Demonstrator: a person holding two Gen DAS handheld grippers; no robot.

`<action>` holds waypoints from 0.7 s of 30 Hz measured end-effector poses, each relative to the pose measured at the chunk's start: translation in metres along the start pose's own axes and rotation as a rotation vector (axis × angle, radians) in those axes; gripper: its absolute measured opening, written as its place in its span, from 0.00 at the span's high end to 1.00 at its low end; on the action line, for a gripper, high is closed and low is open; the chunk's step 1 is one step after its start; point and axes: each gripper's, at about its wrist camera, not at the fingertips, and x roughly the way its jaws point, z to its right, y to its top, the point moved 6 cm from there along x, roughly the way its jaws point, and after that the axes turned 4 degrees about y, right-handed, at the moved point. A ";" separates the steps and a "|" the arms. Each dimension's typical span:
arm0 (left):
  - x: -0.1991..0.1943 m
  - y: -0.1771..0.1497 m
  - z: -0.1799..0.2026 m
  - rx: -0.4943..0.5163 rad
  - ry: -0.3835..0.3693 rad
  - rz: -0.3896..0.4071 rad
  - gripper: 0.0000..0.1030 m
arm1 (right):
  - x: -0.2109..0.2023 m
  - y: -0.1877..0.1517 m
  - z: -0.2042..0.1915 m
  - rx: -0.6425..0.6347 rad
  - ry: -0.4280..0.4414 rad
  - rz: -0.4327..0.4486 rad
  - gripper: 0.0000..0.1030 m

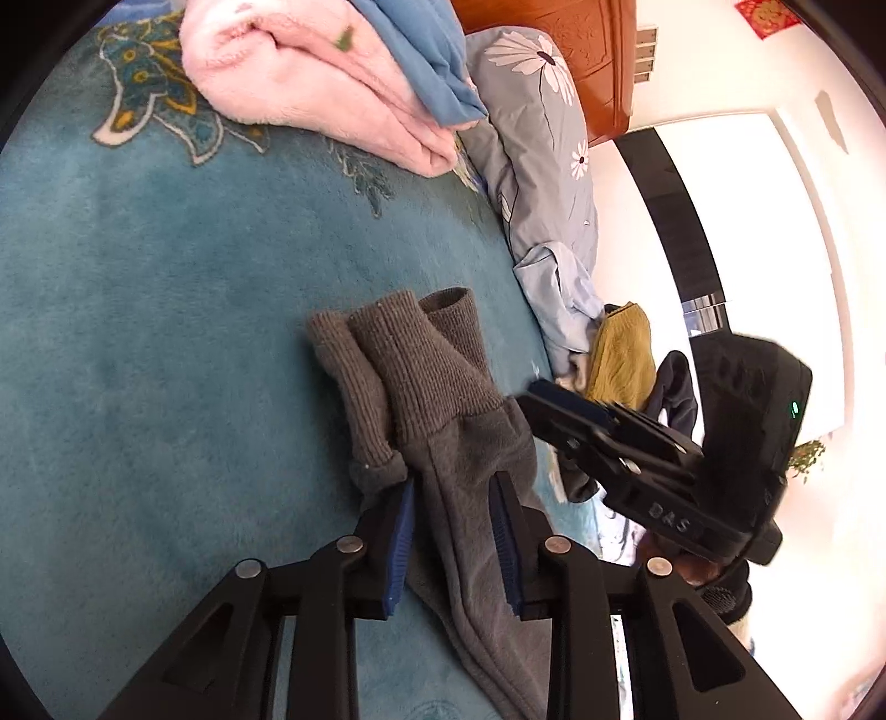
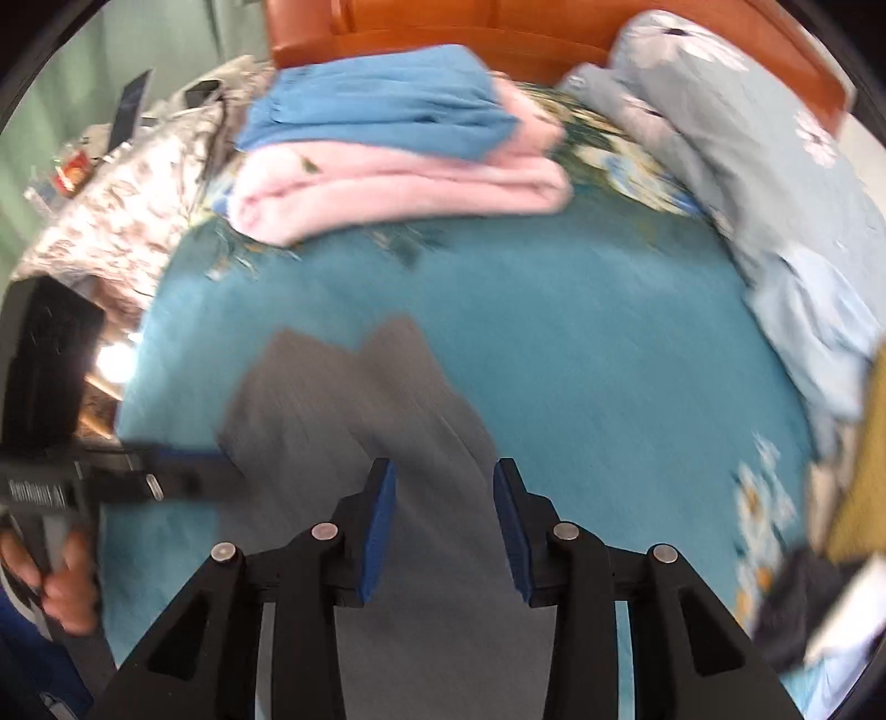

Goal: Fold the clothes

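Note:
A grey garment [image 1: 421, 387] with ribbed cuffs lies folded over on the teal bedspread [image 1: 194, 304]. My left gripper [image 1: 454, 493] stands open over its lower part. The cloth runs between the blue pads [image 1: 401, 531], which do not pinch it. The right gripper [image 1: 526, 396] comes in from the right and hovers by the garment's right edge. In the blurred right wrist view the right gripper [image 2: 446, 482] is open just above the grey garment [image 2: 360, 399], with nothing gripped. The left gripper [image 2: 216, 471], held by a hand [image 2: 61, 581], reaches the garment's left edge.
A folded pink blanket [image 2: 387, 188] with a blue one [image 2: 376, 105] on top lies at the far side by the wooden headboard [image 2: 443, 22]. A grey flowered quilt [image 1: 531, 138], a light blue garment [image 1: 565, 288] and a mustard one [image 1: 620, 354] line the right side.

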 end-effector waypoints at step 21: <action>-0.031 0.008 0.005 0.105 0.072 0.110 0.94 | 0.030 0.045 -0.027 0.027 0.080 0.039 0.95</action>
